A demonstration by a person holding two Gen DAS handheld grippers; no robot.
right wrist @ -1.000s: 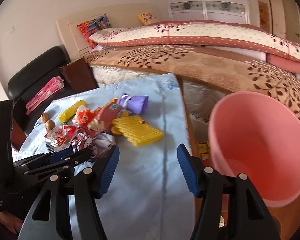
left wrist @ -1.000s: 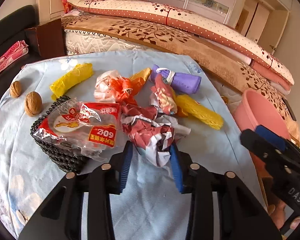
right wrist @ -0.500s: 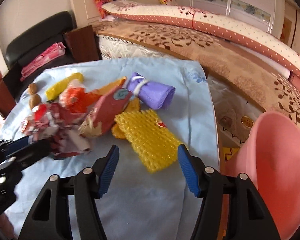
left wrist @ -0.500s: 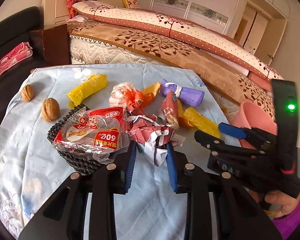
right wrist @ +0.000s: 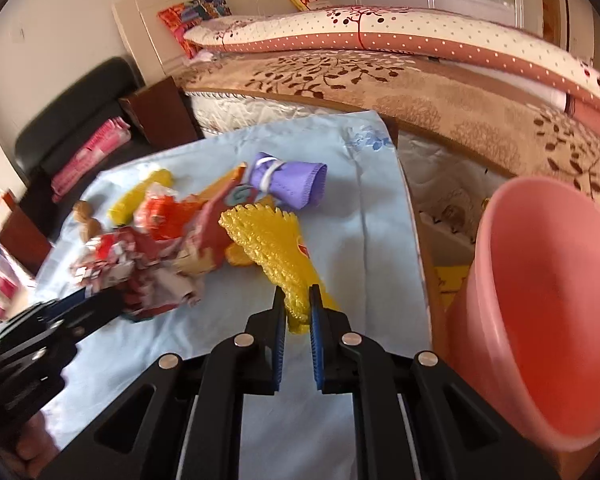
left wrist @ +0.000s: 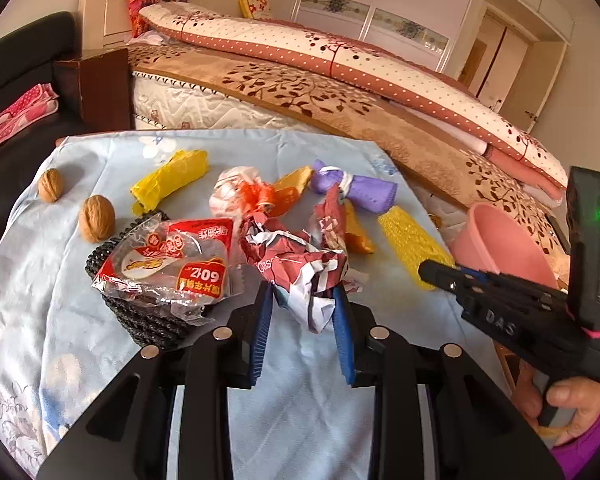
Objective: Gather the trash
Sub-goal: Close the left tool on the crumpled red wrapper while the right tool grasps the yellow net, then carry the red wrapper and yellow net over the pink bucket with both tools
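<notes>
Left gripper (left wrist: 302, 300) low in the middle of the left wrist view, blue pads squeezed onto a crumpled red and white paper ball (left wrist: 300, 260). Same paper ball at the left of the right wrist view (right wrist: 140, 272), with the left gripper reaching in from the lower left corner. Right gripper (right wrist: 297, 304) low in the middle of its own view, pads pinched tight on the near end of a yellow foam net (right wrist: 272, 240). Same right gripper at the right side of the left wrist view (left wrist: 440, 274), tips at the yellow foam net (left wrist: 410, 236). Pink bin (right wrist: 540, 312) big at the right side of the right wrist view, just past the edge of the blue cloth (right wrist: 360, 208). More trash on the cloth in the left wrist view: a clear snack bag with red print (left wrist: 168, 264) left of the middle, lying on a black woven mat (left wrist: 148, 320); a yellow plastic bag (left wrist: 168, 180) upper left of the pile; an orange and white bag (left wrist: 248, 196) in the middle. Purple rolled cloth (left wrist: 360, 188) tied with a white band just right of that. Two walnuts (left wrist: 96, 218) at the left side. Bed with a brown leafy cover (left wrist: 300, 92) across the top.
</notes>
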